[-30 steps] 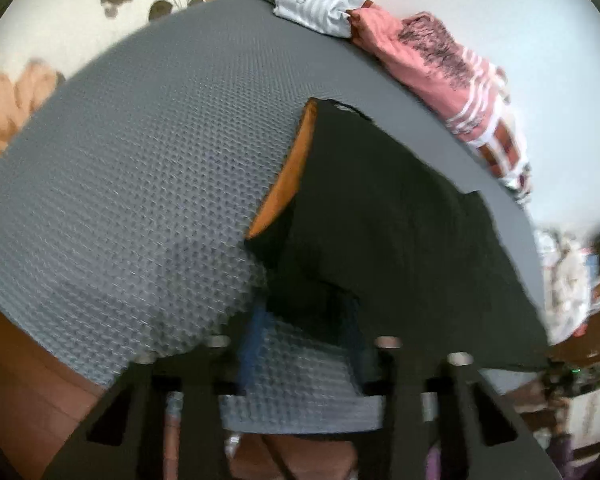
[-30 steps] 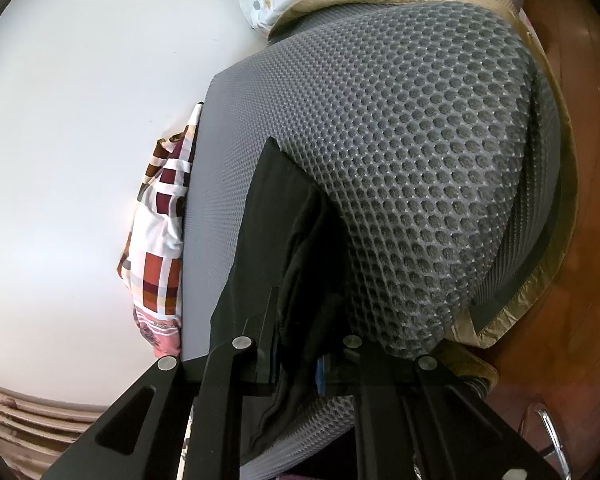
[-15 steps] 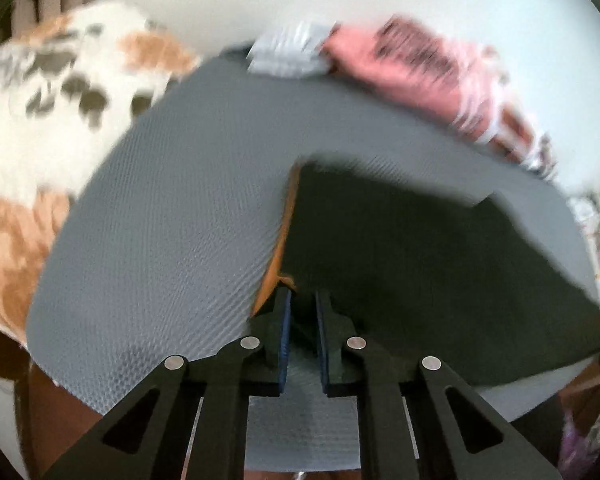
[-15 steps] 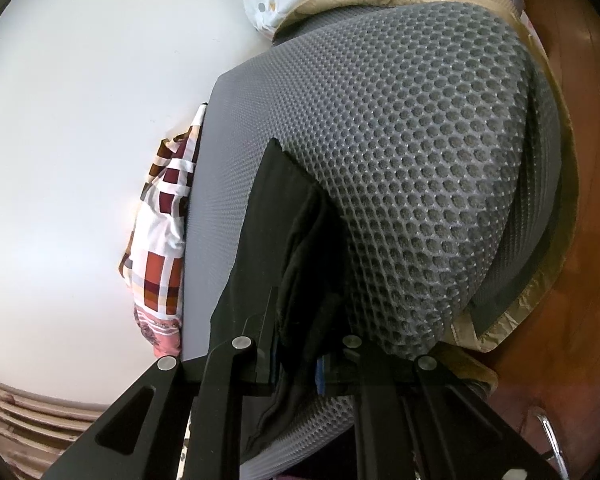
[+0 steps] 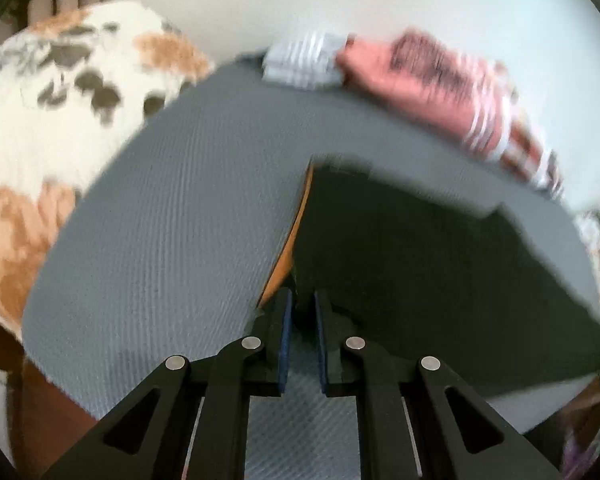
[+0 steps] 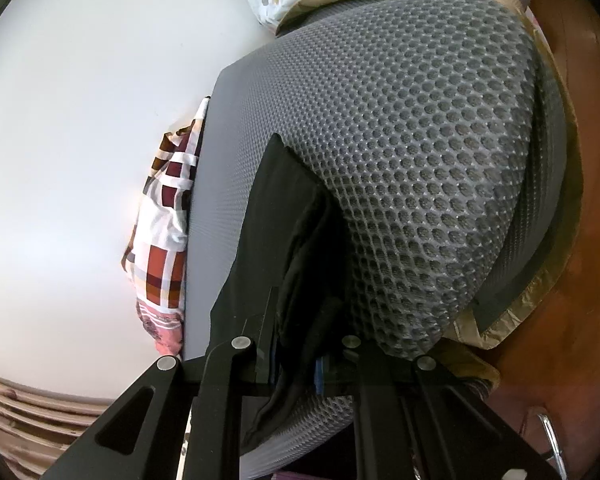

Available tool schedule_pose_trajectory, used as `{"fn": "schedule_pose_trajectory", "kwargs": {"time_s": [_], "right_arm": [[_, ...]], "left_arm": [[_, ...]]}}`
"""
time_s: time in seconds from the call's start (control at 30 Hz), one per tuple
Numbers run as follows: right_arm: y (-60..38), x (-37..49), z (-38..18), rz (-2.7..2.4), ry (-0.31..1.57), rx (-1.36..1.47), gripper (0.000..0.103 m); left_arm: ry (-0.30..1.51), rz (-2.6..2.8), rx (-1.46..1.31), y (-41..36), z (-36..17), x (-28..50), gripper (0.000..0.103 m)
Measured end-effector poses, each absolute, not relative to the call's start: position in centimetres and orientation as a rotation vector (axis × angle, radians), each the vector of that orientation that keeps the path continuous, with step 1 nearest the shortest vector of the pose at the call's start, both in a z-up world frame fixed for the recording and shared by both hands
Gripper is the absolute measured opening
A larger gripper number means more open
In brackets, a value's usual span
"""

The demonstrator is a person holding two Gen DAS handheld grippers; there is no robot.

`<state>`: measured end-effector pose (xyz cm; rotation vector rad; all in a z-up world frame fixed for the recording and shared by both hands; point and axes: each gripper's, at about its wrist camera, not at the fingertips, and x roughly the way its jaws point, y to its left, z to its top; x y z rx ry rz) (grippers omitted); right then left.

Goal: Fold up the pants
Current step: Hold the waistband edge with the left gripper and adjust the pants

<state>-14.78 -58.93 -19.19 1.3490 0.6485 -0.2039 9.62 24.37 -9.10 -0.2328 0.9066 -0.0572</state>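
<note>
- The left gripper (image 5: 300, 312), wide apart a second ago over the near corner of the black pants (image 5: 420, 272), has closed down to its tightest, and its jaws now pinch that corner right beside the orange lining strip (image 5: 296, 232) at lower centre of the left wrist view.
- That view now looks more steeply down: the grey mesh mat (image 5: 172, 232) fills more of the middle, and the spotted white-and-tan blanket (image 5: 60, 100) has come further into the upper left. The blur suits a hand on the move.
- The right gripper (image 6: 296, 356) has not shifted; it stays clamped on a bunched fold of the same pants (image 6: 276, 240) at lower centre of its view, black cloth hanging out below the jaws.
- My reading is that both ends are now held, so the fold-over can begin; the pants lie mostly flat on the mat, running from lower centre towards the right of the left view.
- No container is in sight. Only loose clothes lie along the far edge of the mat: a striped grey piece (image 5: 304, 60), a pink garment (image 5: 432, 88), and a plaid one (image 6: 164, 232) at centre left of the right view.
</note>
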Motion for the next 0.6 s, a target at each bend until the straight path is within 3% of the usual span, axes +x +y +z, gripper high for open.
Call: {"fn": "schedule_pose_trajectory", "kwargs": {"time_s": [0.13, 0.33, 0.6], "right_arm": [[-59.0, -14.8, -19.2, -0.212, 0.643, 1.348, 0.009], [-59.2, -15.0, -19.3, -0.206, 0.63, 1.357, 0.009], [-59.2, -14.8, -19.3, -0.212, 0.641, 1.364, 0.009]], "left_arm": [[0.78, -0.088, -0.118, 21.8, -5.4, 11.7, 0.011], [0.914, -0.048, -0.119, 23.5, -11.8, 12.4, 0.011], [0.86, -0.033, -0.153, 24.1, -11.9, 9.5, 0.011]]}}
